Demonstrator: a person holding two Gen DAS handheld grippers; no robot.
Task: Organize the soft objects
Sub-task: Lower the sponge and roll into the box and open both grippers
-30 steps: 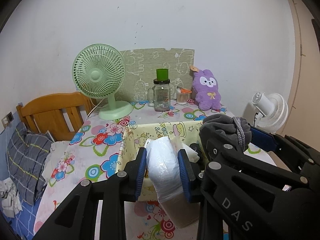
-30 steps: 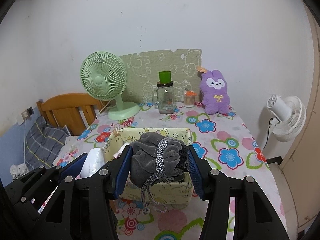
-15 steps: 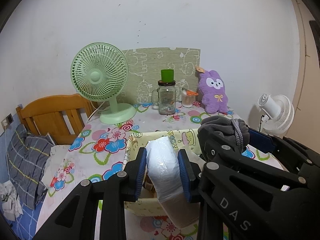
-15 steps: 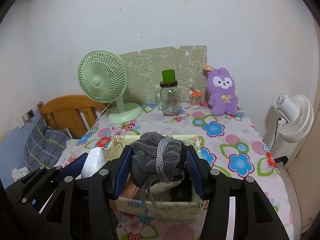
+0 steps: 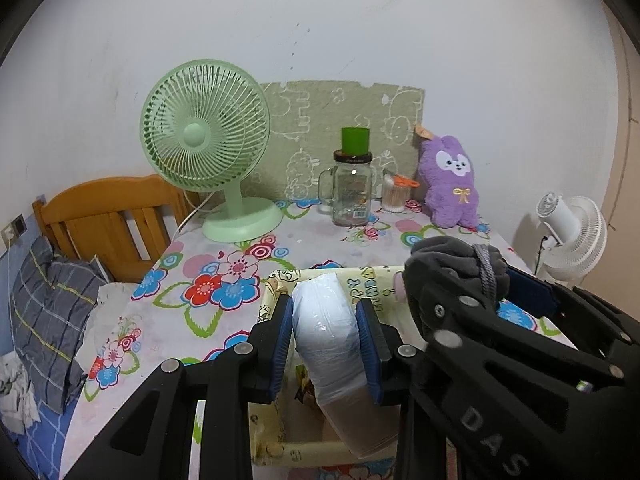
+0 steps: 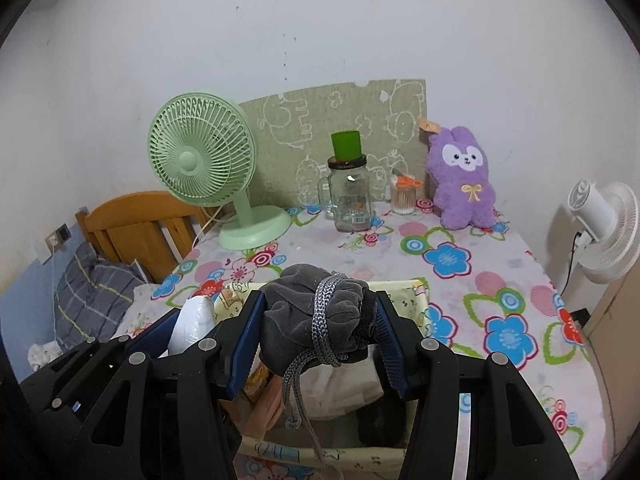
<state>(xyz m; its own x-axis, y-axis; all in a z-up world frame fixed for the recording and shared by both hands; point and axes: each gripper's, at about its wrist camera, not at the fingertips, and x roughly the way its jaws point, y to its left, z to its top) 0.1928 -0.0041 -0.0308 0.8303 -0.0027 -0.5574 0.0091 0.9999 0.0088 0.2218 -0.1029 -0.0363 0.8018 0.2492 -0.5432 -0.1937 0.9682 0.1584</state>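
The yellow fabric box (image 5: 280,292) is largely covered in the left wrist view by the white plastic-wrapped bundle (image 5: 328,328) and the right gripper (image 5: 460,280), so its inside cannot be read there. In the right wrist view the grey drawstring pouch (image 6: 316,312) hides most of the box's contents; a pale bag and something dark lie underneath, too shadowed to name. The bed (image 5: 44,312) is cut off by the left edge. The jar's label (image 6: 352,216) is too small to read.
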